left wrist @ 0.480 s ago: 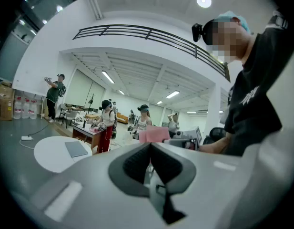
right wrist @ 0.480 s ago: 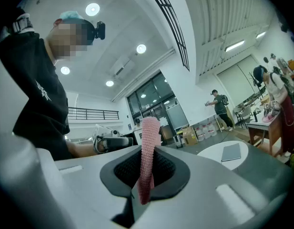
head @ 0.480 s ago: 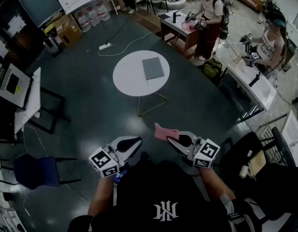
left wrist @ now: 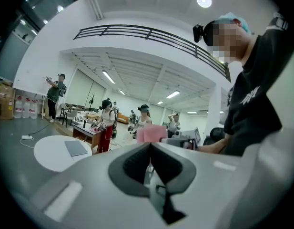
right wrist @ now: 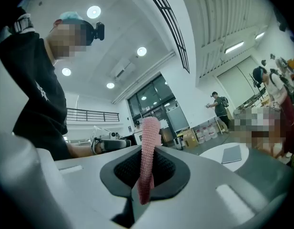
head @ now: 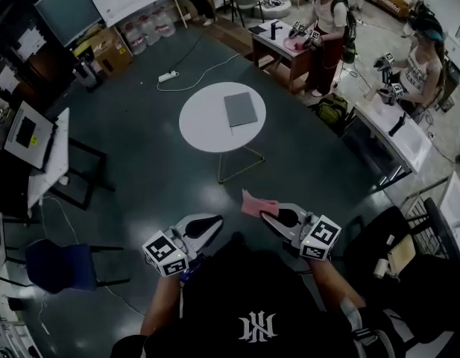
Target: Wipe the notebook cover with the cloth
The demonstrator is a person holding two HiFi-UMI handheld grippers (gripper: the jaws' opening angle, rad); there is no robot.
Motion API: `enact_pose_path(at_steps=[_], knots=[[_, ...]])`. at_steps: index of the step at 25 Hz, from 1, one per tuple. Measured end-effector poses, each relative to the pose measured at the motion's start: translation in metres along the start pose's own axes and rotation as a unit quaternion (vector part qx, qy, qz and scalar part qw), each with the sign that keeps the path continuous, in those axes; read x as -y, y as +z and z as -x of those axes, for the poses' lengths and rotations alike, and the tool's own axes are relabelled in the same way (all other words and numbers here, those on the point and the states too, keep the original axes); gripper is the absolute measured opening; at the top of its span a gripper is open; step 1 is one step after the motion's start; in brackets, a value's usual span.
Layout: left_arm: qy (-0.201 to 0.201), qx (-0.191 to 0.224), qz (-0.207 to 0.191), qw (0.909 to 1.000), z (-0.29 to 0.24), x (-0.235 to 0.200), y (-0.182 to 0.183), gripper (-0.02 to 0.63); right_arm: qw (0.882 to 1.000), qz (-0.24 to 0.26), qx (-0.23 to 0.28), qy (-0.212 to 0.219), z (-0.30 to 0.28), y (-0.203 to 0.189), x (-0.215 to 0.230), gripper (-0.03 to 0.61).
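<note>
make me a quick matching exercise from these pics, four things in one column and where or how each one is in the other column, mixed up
Things
1. pink cloth
2. grey notebook
3. left gripper
4. round white table

States
a. shut, nothing between its jaws
b. stands on the dark floor, well beyond both grippers
c. lies flat on the table top
d. pinched in the right gripper

Pairs: 1-d, 2-c, 3-a, 4-b

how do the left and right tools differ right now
The right tool is shut on the pink cloth; the left tool is shut on nothing. The left tool angles to the right, the right tool to the left. Both are held close to the person, well short of the notebook.
</note>
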State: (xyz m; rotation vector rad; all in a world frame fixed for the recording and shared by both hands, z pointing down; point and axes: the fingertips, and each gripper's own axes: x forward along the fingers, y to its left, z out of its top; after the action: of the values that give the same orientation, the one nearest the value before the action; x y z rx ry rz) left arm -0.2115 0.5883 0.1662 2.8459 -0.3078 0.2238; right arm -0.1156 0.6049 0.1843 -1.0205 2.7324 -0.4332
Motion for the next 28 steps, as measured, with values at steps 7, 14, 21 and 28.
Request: enact_pose_path(at_steps=[7, 14, 21, 28], knots=[[0.009, 0.012, -0.002, 0.9999, -0.004, -0.011, 0.006, 0.003, 1.000, 0.009, 0.004, -0.019, 0.001, 0.005, 0.006, 0.015], [0.009, 0.018, 0.002, 0.9998, -0.009, -0.020, 0.008, 0.005, 1.000, 0.005, 0.000, -0.030, 0.003, 0.010, 0.017, 0.015], [0.014, 0.022, 0.000, 0.9997, -0.025, -0.039, 0.015, 0.005, 0.999, 0.019, -0.004, -0.040, 0.004, 0.015, 0.041, 0.015], [0.002, 0.009, 0.002, 1.0000, -0.048, -0.071, 0.024, 0.004, 0.998, 0.009, 0.000, -0.065, 0.004, 0.018, 0.072, 0.015]])
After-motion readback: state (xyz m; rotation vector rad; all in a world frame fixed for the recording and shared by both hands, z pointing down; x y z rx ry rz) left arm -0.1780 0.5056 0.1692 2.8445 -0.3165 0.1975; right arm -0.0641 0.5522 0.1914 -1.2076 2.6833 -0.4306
